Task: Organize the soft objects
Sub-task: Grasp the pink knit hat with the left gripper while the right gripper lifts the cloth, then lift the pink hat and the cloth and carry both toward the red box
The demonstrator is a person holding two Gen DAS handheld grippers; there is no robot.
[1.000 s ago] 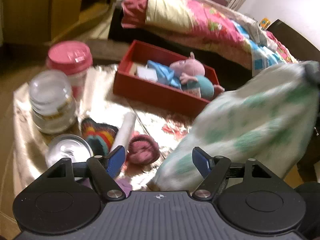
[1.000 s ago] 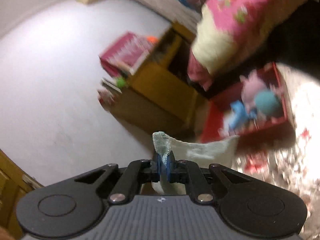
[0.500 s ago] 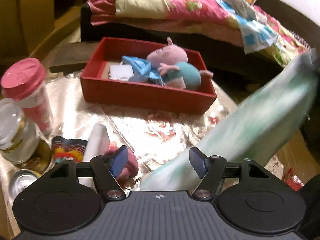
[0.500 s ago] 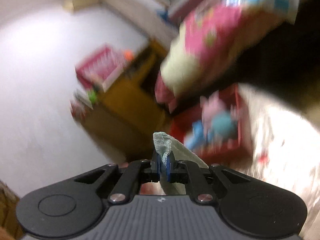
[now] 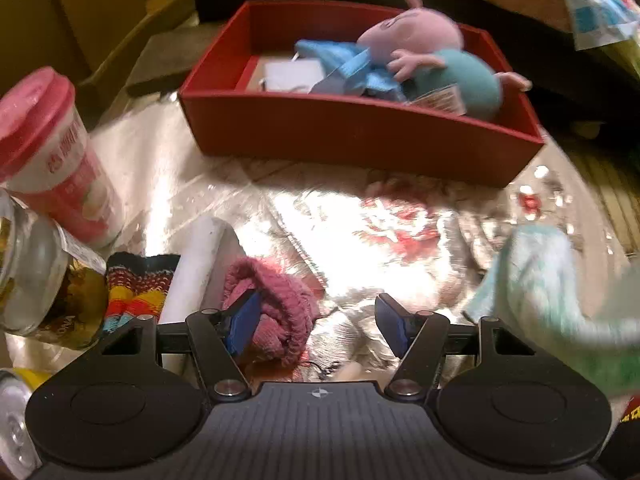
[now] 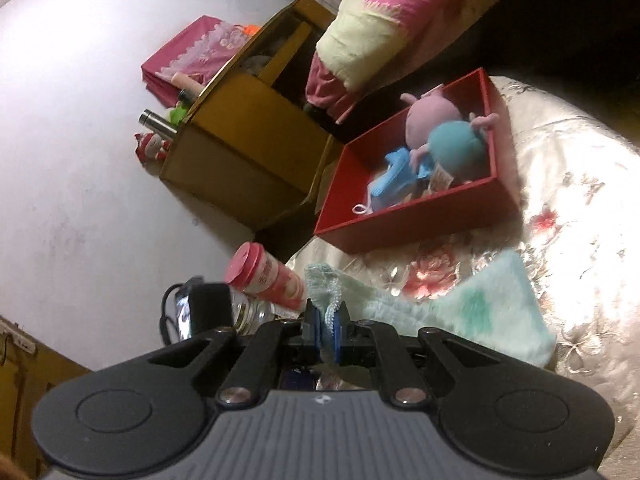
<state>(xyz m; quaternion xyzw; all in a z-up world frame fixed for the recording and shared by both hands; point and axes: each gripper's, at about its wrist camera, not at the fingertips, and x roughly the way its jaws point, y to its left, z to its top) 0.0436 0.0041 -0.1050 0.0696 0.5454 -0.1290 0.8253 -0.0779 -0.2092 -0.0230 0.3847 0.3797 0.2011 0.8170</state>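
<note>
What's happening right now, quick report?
Right gripper jaws shut on green towel. Left gripper open, empty, beside pink sock. Red box holds pig toy; path unblocked.

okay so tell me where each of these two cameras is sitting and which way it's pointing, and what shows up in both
Left wrist: sits on the left gripper, facing forward and down over the table at the red box; its own open blue-padded fingers show, beside a pink knit item.
Right wrist: sits on the right gripper, rolled sideways, facing the wall, a yellow cabinet and the table; its fingers are shut on the green towel.
Shared: the red box, the pig plush, the pink-lidded cup, the towel.
</note>
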